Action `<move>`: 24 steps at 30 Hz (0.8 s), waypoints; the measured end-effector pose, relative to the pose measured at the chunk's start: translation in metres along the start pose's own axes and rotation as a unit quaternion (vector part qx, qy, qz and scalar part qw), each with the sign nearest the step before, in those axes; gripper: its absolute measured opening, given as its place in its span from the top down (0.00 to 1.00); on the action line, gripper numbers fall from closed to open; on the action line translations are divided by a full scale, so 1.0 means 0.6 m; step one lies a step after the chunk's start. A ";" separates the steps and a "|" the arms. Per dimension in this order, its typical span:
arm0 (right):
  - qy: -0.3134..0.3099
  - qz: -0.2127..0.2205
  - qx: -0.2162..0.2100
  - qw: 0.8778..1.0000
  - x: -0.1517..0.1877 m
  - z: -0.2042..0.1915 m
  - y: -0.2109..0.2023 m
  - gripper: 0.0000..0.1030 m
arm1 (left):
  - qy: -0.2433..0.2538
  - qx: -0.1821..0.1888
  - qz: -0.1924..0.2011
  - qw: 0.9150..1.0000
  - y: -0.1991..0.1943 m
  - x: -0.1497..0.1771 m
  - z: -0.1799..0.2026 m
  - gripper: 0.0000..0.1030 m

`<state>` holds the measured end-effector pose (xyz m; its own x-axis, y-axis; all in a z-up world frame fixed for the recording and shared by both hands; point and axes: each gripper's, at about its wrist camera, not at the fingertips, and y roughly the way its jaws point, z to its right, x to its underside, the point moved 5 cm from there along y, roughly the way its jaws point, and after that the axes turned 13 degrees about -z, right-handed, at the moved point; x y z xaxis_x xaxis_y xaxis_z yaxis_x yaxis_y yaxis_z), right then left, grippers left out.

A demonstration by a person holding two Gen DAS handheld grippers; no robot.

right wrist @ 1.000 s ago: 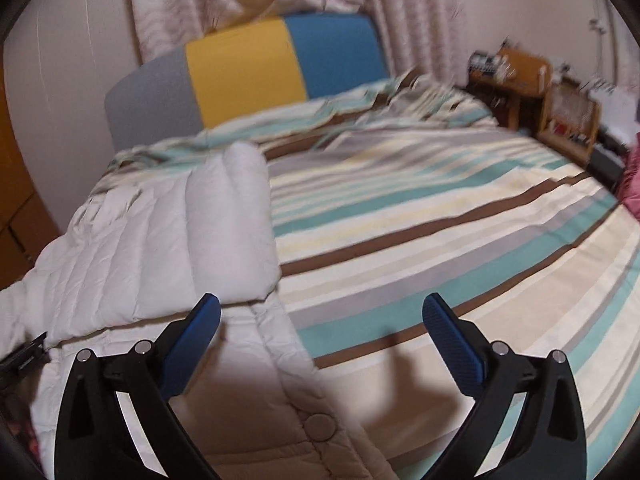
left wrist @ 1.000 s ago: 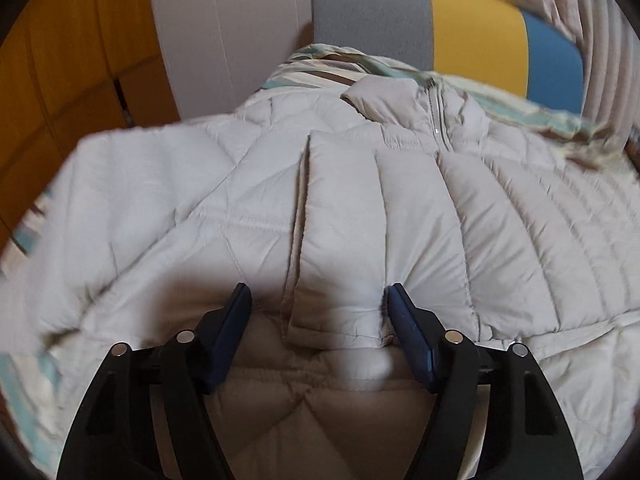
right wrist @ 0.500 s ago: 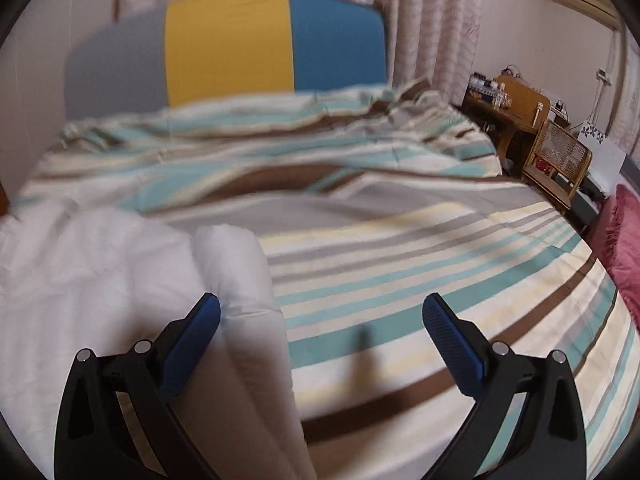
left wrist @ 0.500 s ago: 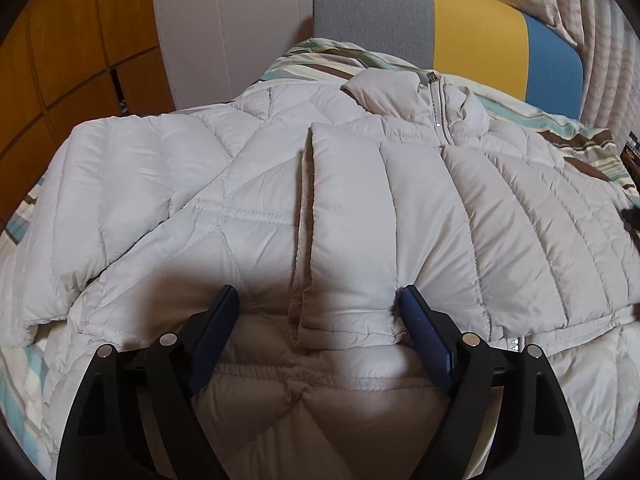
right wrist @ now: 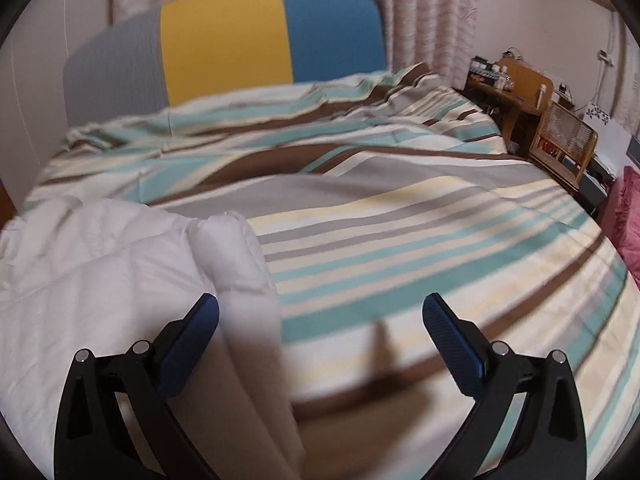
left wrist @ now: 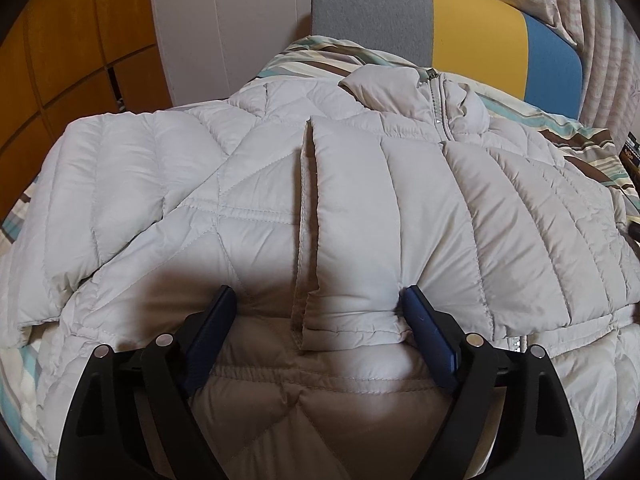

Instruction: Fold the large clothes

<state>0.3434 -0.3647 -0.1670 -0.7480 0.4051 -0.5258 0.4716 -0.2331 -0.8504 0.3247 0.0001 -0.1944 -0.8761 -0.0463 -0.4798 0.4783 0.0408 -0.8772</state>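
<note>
Here the pale grey quilted puffer jacket [left wrist: 248,184] lies spread on the striped bedspread [right wrist: 420,240], collar and zip towards the grey, yellow and blue headboard [left wrist: 440,20]. One sleeve [left wrist: 356,216] is folded across the chest, its cuff lying between the left gripper [left wrist: 316,312] whose jaws are opening, the right-hand pad touching the cuff's edge. The right gripper [right wrist: 320,320] stands wide, gripping nothing, over the jacket's puffy edge and the bare bedspread beside it.
</note>
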 end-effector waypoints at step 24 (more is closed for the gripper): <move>-0.024 -0.029 0.112 0.993 0.092 0.027 0.006 0.02 | 0.015 0.071 0.007 0.997 -0.052 0.011 -0.039 0.13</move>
<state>0.2963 -0.3576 -0.1990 -0.7942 0.3829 -0.4718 0.3157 -0.4033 -0.8589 0.3027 0.0221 -0.1696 -0.8693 -0.0159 -0.4940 0.4930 -0.1008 -0.8642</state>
